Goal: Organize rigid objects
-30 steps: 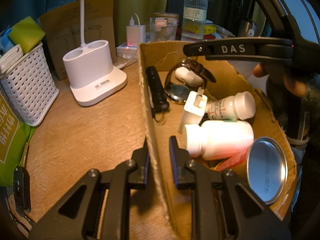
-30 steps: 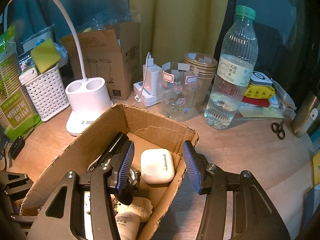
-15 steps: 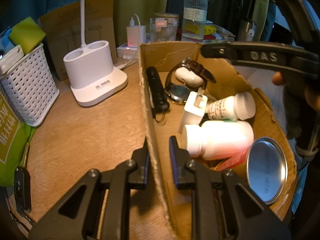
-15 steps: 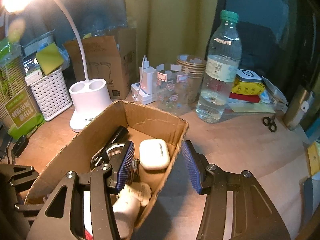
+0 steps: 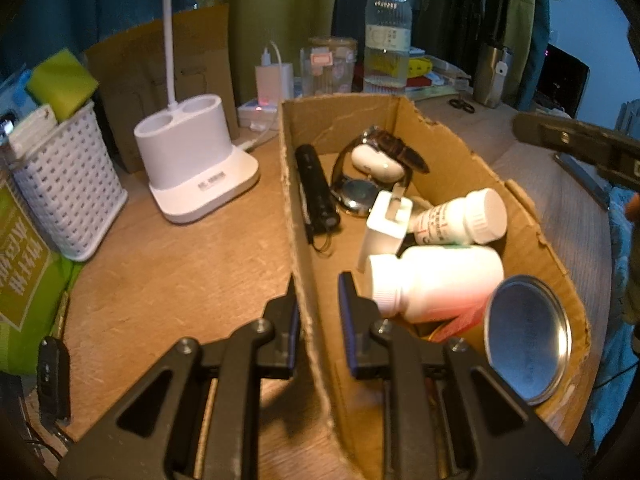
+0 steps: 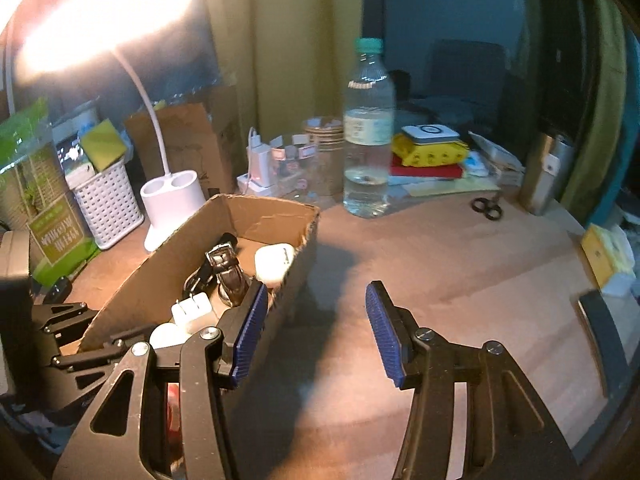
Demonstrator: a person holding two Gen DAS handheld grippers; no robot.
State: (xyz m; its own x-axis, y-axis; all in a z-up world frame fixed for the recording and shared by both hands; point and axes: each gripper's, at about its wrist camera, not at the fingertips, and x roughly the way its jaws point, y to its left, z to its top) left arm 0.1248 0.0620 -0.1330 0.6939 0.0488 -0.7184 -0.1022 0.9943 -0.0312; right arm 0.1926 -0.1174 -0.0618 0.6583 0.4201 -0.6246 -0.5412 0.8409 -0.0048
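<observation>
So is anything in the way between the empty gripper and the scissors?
Nothing visible. The right gripper is open over bare table, and the scissors lie farther back. The water bottle stands off to the side, and the cardboard box is beside the gripper, not ahead.

Brown cardboard box [image 5: 448, 140], white bottles [image 5: 436, 280]

Wooden desk [image 6: 460, 264], green curtain [image 5: 276, 20], lit white lamp [image 6: 100, 12].
</observation>
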